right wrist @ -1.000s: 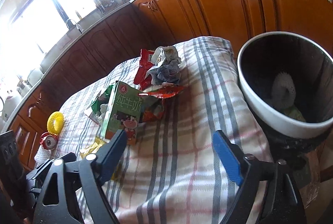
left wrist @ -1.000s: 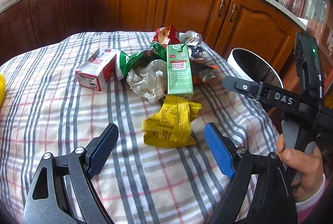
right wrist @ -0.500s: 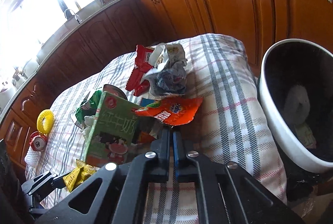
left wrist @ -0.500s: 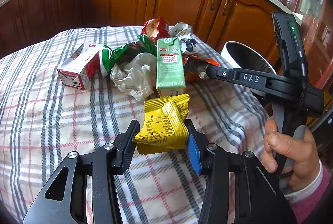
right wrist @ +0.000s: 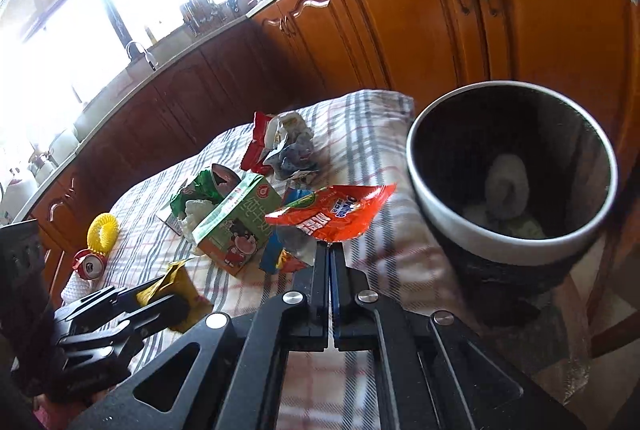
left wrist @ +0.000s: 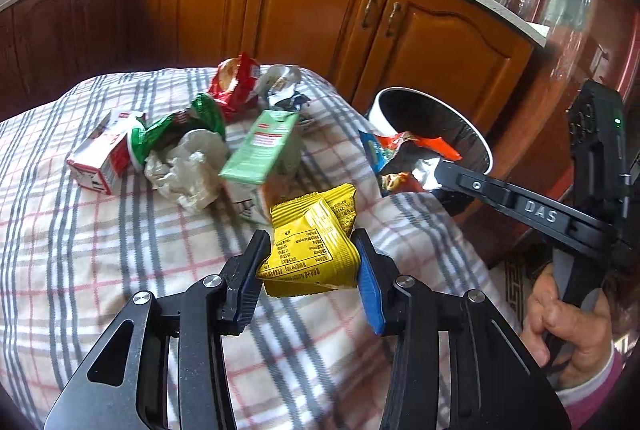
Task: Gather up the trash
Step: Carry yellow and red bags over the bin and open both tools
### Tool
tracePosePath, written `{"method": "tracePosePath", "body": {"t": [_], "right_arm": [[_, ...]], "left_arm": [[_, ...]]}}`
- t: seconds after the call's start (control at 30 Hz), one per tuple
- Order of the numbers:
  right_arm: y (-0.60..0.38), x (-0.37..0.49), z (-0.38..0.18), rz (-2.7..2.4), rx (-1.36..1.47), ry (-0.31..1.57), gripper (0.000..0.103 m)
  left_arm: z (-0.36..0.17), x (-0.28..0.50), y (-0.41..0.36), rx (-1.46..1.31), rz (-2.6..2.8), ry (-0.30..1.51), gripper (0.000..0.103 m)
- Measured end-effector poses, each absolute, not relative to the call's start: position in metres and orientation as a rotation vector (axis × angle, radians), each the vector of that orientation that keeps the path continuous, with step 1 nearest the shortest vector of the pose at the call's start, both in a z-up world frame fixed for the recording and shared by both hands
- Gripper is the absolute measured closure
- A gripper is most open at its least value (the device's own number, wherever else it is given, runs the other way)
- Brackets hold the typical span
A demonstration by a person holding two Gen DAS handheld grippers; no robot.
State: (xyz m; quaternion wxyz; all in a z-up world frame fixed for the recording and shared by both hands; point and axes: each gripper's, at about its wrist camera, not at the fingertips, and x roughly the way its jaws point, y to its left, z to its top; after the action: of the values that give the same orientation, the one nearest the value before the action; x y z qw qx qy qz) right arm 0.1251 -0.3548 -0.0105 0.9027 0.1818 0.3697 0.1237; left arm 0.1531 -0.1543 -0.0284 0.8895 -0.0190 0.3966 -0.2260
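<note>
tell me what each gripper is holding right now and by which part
The left gripper clamps the yellow snack packet by its two side edges. The right gripper pinches the orange wrapper by its near lower edge.

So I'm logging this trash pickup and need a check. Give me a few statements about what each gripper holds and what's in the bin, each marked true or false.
1. The left gripper is shut on the yellow packet. True.
2. The right gripper is open and holds nothing. False: it is shut on the orange wrapper.
3. The bin is beside the table, with something pale inside. True.
4. The green carton is in the bin. False: it is on the cloth.
</note>
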Motion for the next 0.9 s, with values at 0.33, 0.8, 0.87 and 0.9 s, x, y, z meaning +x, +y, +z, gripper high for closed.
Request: {"method": "tracePosePath", "body": {"t": [0.33,0.8,0.87,0.9], "right_arm": [[-0.393,0.104,0.002,0.197,0.397,0.717,0.103],[-0.440,0.104,0.002,0.120,0.433,0.681,0.103],[-0.446,0.105,0.002,0.110,0.436,0.678,0.103],[-0.449,0.106,0.001,0.107,0.437,0.677,0.103]], "left_arm": [[-0.019,0.159,-0.191,0.002,-0.511,0.804,0.062],[-0.009,0.183,-0.249,0.052,-0.566,0.785,0.062],[-0.009,0.189,-0.257,0.054,-0.571,0.790,0.062],[-0.009,0.192,-0.260,0.054,-0.575,0.794,0.062]]}}
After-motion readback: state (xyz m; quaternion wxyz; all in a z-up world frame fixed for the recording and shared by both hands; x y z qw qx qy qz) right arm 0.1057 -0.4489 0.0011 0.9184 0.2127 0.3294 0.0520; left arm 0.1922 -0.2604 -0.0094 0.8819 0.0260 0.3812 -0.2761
